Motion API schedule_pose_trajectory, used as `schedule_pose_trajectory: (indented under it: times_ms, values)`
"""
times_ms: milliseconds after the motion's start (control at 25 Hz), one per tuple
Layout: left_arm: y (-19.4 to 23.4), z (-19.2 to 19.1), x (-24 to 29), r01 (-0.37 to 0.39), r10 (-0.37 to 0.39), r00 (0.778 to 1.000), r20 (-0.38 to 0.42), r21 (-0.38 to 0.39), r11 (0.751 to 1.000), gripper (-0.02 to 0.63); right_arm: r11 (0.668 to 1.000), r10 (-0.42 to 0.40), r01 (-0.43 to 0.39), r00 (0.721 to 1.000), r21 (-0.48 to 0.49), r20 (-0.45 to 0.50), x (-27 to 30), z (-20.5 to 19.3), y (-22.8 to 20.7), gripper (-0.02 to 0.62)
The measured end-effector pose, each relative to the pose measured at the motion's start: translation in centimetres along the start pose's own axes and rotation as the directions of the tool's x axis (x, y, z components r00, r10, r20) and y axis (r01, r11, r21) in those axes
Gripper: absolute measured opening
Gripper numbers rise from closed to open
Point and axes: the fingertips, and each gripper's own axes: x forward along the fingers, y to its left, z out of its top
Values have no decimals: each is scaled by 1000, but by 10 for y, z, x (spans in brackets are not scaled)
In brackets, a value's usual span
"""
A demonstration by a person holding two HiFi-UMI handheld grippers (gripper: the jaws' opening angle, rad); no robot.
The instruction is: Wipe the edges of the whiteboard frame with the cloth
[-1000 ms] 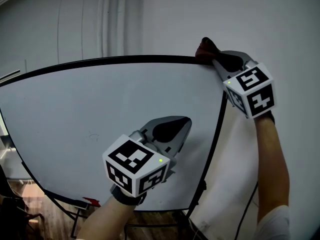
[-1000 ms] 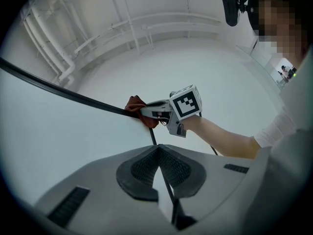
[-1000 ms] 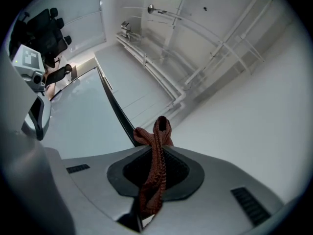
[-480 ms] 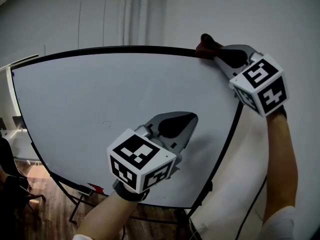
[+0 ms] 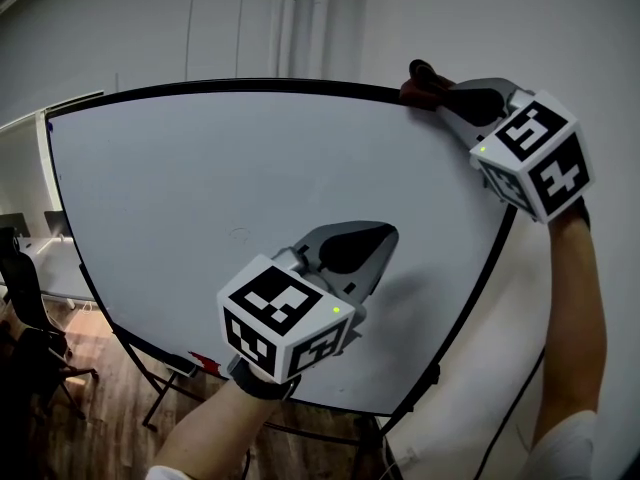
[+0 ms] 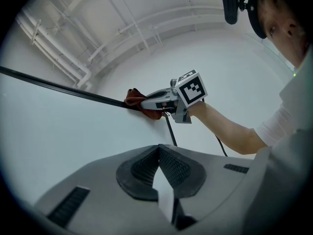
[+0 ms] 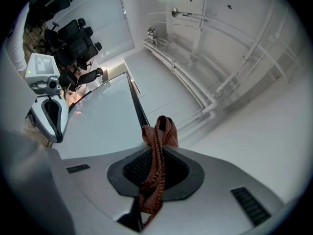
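Observation:
A large whiteboard (image 5: 230, 208) with a thin black frame (image 5: 250, 86) stands on a metal stand. My right gripper (image 5: 425, 86) is shut on a rust-red cloth (image 5: 418, 90) and presses it against the top edge of the frame near the upper right corner. The cloth (image 7: 156, 151) bulges out past the closed jaws and lies on the black frame (image 7: 137, 104) in the right gripper view. My left gripper (image 5: 365, 243) is shut with nothing in it, its tip close to the white board surface, lower right of the middle. The left gripper view shows the cloth (image 6: 136, 101) on the frame (image 6: 58, 86).
Black office chairs (image 5: 25, 298) stand on a wooden floor at the lower left. A red object (image 5: 205, 363) lies on the board's bottom ledge. A white wall with pipes (image 5: 280, 28) rises behind the board. The board's right frame edge (image 5: 480, 298) runs down beside my right arm.
The view has swung left, showing more of the board's left edge. My right gripper with the cloth stays near the upper right corner of the frame. The left gripper has barely moved.

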Motion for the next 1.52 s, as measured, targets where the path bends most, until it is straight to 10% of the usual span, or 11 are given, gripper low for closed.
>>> schedule_pose_trajectory:
  times_ms: [1520]
  values:
    - [230,-8,-236,-115,115,993,10,9,993,9,986,117,-123,992,-116,-56,191,222,163,44]
